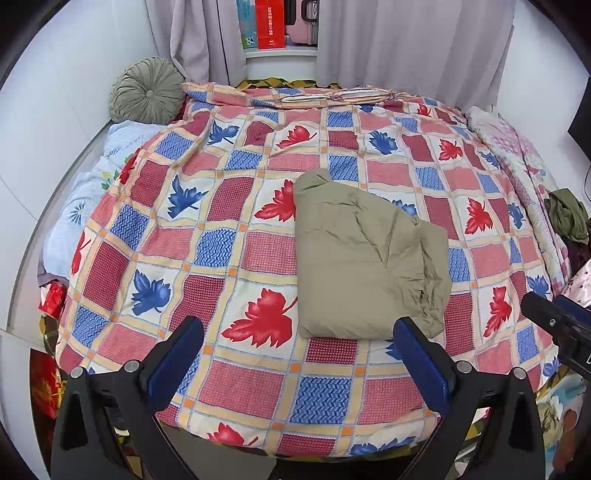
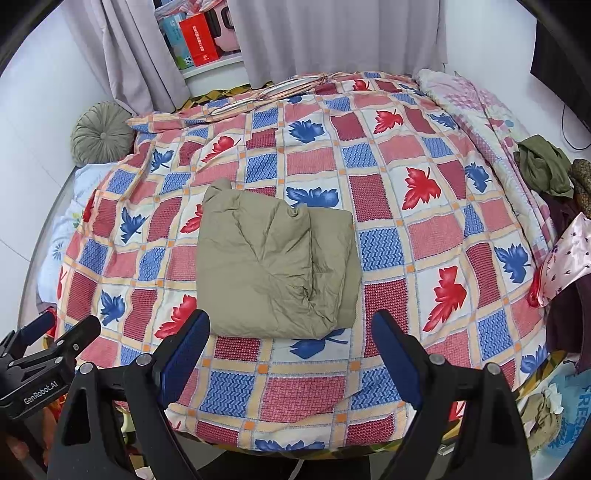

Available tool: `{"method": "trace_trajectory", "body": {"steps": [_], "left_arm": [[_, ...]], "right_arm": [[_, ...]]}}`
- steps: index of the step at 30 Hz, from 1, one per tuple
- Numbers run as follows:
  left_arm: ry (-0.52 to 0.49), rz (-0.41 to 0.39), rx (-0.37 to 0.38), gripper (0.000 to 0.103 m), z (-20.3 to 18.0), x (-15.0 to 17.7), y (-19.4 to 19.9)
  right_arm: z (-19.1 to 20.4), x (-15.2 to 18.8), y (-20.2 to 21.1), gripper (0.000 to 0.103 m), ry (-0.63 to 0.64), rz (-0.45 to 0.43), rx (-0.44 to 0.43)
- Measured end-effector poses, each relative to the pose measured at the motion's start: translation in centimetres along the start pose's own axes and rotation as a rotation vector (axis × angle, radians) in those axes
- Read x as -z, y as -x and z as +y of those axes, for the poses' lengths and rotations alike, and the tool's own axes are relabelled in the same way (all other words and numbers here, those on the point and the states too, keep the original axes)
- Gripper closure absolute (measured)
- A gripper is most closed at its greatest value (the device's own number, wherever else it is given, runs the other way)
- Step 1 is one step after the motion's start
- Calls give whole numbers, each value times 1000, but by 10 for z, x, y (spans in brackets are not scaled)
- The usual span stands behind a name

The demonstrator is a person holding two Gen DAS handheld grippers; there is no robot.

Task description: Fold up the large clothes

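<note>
A khaki garment (image 1: 364,264) lies folded into a compact bundle on the leaf-patterned bedspread (image 1: 236,236); it also shows in the right wrist view (image 2: 277,266). My left gripper (image 1: 298,326) is open and empty, held above the bed's near edge just short of the bundle. My right gripper (image 2: 291,319) is open and empty, also just short of the bundle's near edge. The right gripper's body shows at the right edge of the left wrist view (image 1: 557,325); the left gripper's body shows at the left edge of the right wrist view (image 2: 40,362).
A round green cushion (image 1: 147,90) sits at the far left by the wall. A pile of other clothes (image 2: 546,166) lies at the bed's right edge beside a pink quilt (image 2: 480,107). Grey curtains (image 1: 406,40) and a shelf (image 1: 280,26) stand behind the bed.
</note>
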State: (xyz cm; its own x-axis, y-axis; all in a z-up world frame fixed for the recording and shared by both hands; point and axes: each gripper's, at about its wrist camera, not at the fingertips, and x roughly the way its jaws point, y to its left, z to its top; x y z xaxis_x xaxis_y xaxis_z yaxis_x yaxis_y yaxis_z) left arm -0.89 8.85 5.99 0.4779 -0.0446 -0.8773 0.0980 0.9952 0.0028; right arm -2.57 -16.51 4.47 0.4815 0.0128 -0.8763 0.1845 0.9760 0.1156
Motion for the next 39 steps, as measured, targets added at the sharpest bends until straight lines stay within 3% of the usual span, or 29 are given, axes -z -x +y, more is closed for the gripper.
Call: {"method": "trace_trajectory", "body": {"steps": [39], "left_arm": [[-4, 7, 0, 0, 1, -6, -3]], "right_arm": [[6, 0, 1, 12, -3, 1, 5]]}}
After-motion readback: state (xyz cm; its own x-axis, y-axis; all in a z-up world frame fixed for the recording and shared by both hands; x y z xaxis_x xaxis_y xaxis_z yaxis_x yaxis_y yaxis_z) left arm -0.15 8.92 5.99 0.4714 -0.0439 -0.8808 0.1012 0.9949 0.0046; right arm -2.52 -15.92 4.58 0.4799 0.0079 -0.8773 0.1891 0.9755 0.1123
